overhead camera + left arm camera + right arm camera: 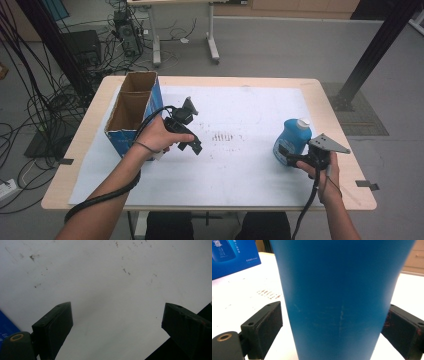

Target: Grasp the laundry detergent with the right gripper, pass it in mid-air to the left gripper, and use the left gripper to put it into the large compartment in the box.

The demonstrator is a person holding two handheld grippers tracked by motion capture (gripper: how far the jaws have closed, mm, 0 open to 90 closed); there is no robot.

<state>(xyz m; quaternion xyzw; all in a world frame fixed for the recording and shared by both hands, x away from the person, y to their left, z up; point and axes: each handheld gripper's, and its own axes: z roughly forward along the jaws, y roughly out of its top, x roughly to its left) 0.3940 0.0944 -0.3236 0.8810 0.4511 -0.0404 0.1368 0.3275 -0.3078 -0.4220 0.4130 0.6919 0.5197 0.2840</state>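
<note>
The blue detergent bottle stands upright on the table's right side, well right of the cardboard box, right between the wide-open right tool jaws, left pad clearly not touching.

The bottle is bright blue with a white cap and a dark patch on its label; close up in the right gripper view its blue wall carries faint pale scuff lines. The open box is blue outside, plain brown cardboard inside. The sheet on the pale wood table is white, speckled with small rust-brown marks
</note>
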